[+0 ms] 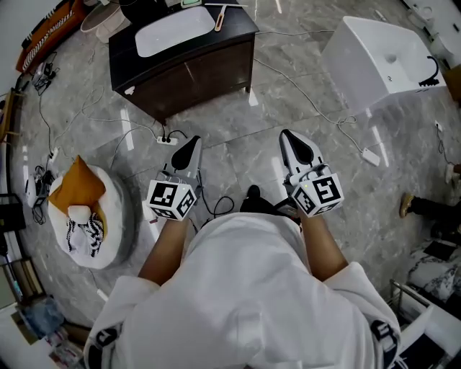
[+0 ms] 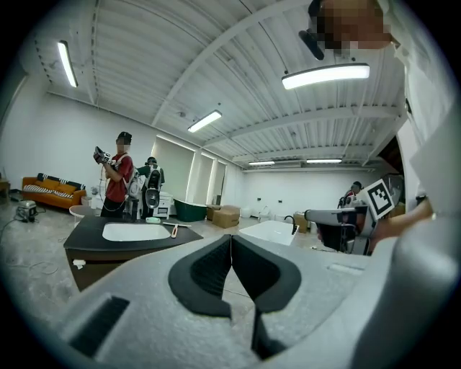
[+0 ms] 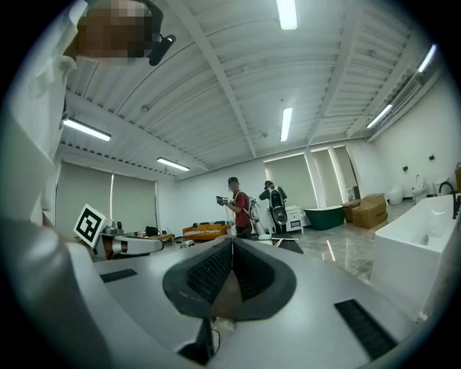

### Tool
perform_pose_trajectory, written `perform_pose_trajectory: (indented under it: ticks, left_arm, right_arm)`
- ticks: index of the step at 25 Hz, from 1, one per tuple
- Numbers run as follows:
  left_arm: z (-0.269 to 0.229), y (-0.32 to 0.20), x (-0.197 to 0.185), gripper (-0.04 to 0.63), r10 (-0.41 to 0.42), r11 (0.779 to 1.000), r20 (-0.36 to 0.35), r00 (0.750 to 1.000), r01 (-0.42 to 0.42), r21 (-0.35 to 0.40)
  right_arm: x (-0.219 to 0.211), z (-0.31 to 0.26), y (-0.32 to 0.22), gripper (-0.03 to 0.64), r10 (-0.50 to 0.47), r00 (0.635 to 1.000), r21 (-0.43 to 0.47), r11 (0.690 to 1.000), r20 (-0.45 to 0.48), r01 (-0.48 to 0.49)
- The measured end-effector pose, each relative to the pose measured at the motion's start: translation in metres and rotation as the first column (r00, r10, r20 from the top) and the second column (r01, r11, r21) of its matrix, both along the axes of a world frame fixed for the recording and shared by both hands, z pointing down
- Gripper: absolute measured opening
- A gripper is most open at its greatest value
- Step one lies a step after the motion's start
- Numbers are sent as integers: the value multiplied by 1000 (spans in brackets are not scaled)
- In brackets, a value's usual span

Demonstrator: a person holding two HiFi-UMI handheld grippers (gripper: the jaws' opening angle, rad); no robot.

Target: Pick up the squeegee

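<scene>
The squeegee (image 1: pixel 219 16), a slim tool with a reddish handle, lies on the dark vanity counter (image 1: pixel 238 32) just right of the white sink basin (image 1: pixel 175 32). The left gripper view shows the squeegee (image 2: pixel 173 229) far ahead on that counter. My left gripper (image 1: pixel 191 144) and right gripper (image 1: pixel 288 135) are held side by side over the marble floor, well short of the vanity. The left gripper's (image 2: pixel 231 238) jaws meet with nothing between them. The right gripper's (image 3: pixel 232 243) jaws are likewise shut and empty.
Cables and a power strip (image 1: pixel 167 140) lie on the floor between me and the vanity. A white bathtub (image 1: pixel 382 58) stands at the right, a round white cushion with an orange pillow (image 1: pixel 90 216) at the left. Two people (image 2: pixel 115 176) stand beyond the vanity.
</scene>
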State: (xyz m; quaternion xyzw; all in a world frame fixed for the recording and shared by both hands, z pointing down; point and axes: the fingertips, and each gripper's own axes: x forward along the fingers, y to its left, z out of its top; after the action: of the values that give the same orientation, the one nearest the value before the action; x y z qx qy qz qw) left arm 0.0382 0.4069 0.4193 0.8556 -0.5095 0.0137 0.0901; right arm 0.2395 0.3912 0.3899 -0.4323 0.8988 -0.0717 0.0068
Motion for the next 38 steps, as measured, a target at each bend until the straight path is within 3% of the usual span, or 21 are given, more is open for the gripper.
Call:
perform_pose_trajectory:
  ticks: [6,13,21,27,38]
  left_arm:
    - [-16,-56,19,17,-30,999,-2,1000,31,20]
    - [-10,-94,5,17,-99,995,11,995,99,4]
    - [11,-163,-31,17,-121,993,-9,993,121,-10]
    - [22,-247,-80,17,-124,992,-47,991,122,-41]
    - [8,-380,-146,17,-30,1000,-74,997,29,-9]
  right_arm:
    - [28,-10,-69,15,-49,999,7,999,8,49]
    - [29,3,-120,15,-70,997,-19,997,39,71]
    - [-10,33,-189,15,-87,996,-71,994,24,88]
    - [-44,27,-271,15,-72,997,-78,994,-16,71]
    - [-126,10,-389,15,-51,998,-82,995,-24,49]
